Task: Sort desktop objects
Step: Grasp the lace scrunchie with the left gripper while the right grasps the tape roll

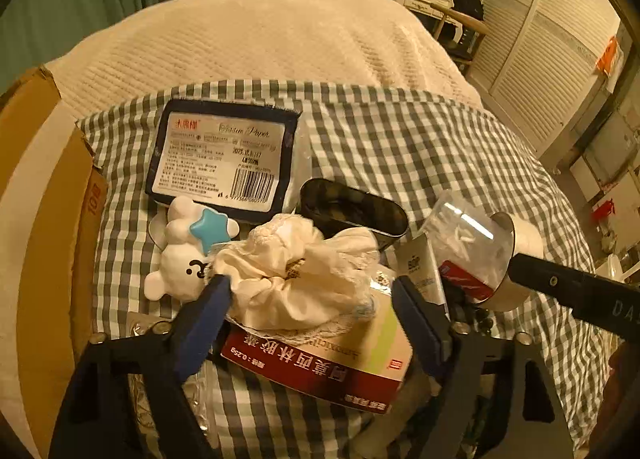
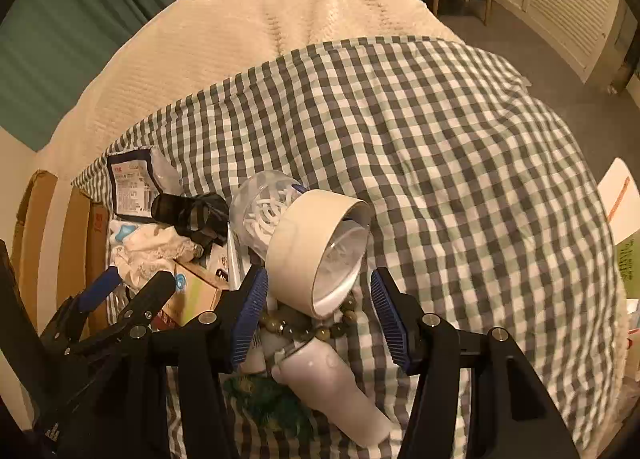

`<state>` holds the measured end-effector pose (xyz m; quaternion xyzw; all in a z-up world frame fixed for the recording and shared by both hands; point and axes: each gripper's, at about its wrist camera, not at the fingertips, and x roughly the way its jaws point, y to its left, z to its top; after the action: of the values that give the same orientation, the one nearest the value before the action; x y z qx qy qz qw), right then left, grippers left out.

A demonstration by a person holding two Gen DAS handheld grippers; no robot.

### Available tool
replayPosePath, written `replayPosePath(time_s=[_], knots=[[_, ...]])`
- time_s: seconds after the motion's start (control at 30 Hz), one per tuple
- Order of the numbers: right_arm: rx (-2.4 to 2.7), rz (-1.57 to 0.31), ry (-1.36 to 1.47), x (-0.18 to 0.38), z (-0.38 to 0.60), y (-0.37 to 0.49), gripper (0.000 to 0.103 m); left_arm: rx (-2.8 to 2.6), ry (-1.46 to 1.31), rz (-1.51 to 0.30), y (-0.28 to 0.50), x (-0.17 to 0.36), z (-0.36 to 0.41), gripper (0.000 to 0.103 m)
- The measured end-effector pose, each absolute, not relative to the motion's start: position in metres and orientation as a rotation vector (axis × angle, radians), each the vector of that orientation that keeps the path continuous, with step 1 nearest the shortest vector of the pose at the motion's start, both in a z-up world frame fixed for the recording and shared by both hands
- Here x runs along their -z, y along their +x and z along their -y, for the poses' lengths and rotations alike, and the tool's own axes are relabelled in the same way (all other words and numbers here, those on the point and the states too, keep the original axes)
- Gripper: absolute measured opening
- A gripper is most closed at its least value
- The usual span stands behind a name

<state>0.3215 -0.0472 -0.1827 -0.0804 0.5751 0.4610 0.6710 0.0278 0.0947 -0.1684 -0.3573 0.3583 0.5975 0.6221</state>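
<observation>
loosely, the left gripper (image 1: pixel 308 299) straddles a crumpled lacy scrunchie (image 1: pixel 296 271), the right gripper (image 2: pixel 316 299) half-open around a smooth tape roll (image 2: pixel 304 247).

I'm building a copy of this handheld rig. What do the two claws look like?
Both match: the left claw and the right claw have black angular frames, silver round screws at the joints, and blue ribbed pads lining the fingers.
</observation>
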Motion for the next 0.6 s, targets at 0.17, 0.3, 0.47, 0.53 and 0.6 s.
replayPosePath(time_s=[0.17, 0.3, 0.47, 0.53, 0.6], knots=[[-1.060, -1.281, -0.183, 0.185, 0.037, 0.321, 0.054, -1.355, -0.869, -0.811, 0.012, 0.174, -0.098, 0.048], [-1.068, -1.279, -0.191, 0.186, 0.037, 0.321, 0.054, -1.340, -0.863, -0.819, 0.009, 0.173, -0.097, 0.036], [-1.055, -1.281, -0.191, 0.185, 0.044, 0.325, 0.054, -1.302, -0.878, -0.820, 0.011, 0.171, -0.093, 0.024], [-1.053, -1.278, -0.197, 0.184, 0.047, 0.325, 0.053, -1.290, -0.880, -0.833, 0.015, 0.171, -0.091, 0.024], [-1.052, -1.280, -0.204, 0.185, 0.048, 0.324, 0.052, -1.281, -0.885, -0.833, 0.019, 0.171, -0.089, 0.024]])
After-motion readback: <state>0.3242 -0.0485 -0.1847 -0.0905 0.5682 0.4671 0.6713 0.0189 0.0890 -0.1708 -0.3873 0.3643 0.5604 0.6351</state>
